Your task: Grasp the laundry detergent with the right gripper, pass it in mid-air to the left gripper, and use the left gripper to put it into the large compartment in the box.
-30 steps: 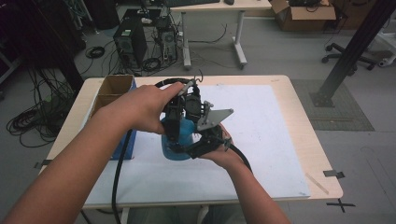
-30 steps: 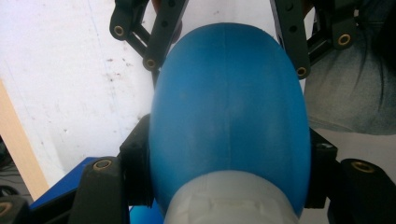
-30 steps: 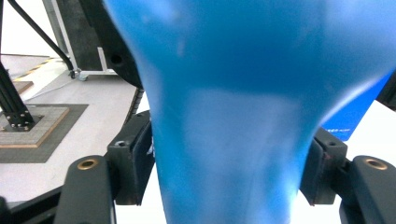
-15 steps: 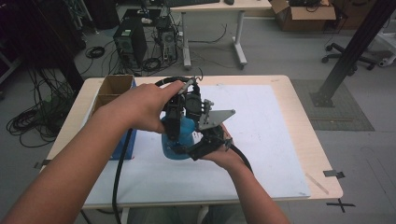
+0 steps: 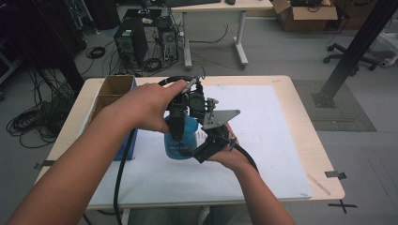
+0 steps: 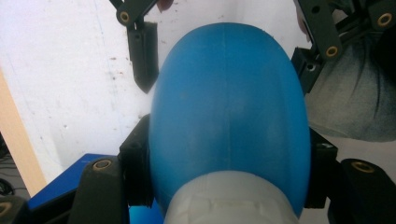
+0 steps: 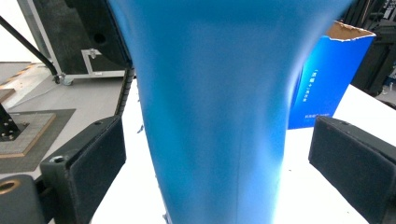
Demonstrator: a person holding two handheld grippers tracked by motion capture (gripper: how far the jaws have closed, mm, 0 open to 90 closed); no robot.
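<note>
A blue plastic bottle (image 5: 182, 140) stands upright on the white sheet (image 5: 263, 140). My left gripper (image 5: 178, 127) comes down from above and is shut on the bottle's upper part (image 6: 229, 107), its pads (image 6: 136, 172) pressing on both sides near the pale neck (image 6: 229, 198). My right gripper (image 5: 196, 150) reaches in level from the near right. Its jaws have just been opening and now stand wide on either side of the bottle (image 7: 215, 116), and its pads (image 7: 95, 161) are clear of it.
A blue carton with cardboard compartments (image 5: 112, 93) stands at the table's left edge, close behind the bottle (image 7: 327, 77). Black cables trail from both grippers toward me. Bare white sheet extends to the right.
The right gripper's jaws have spread apart off the bottle. Both hands and the bottle have stayed where they were.
</note>
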